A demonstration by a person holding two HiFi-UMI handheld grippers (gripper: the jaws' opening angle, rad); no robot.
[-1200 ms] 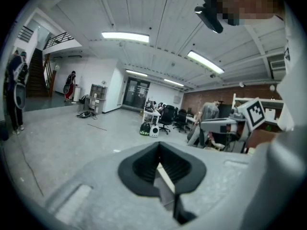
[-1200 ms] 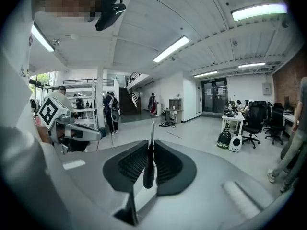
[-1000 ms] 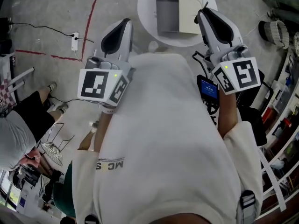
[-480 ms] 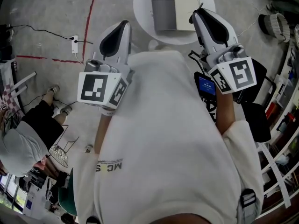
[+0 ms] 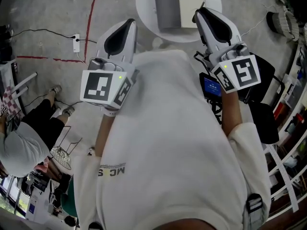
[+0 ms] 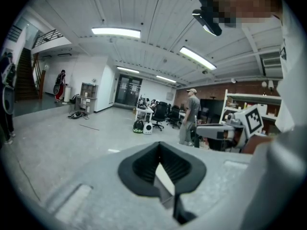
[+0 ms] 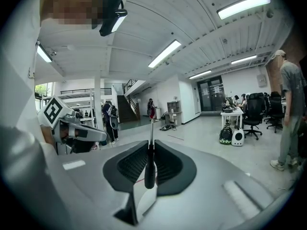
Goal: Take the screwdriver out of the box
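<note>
Your right gripper (image 7: 150,151) is clamped on the slim screwdriver (image 7: 149,169). It has a black handle and a thin silvery metal shaft. The handle sits between the dark ribbed pads, and the shaft stands straight up past the tips. The screwdriver is out of the open grey-and-cream box (image 5: 178,6), which lies on the round white desk (image 5: 144,8) just ahead of that gripper. Your left gripper (image 6: 159,150) has its jaws together with nothing between them, held beside your chest above the floor.

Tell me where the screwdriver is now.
In the right gripper view, the screwdriver is clamped in the right gripper, shaft pointing outward, outside the box.
</note>
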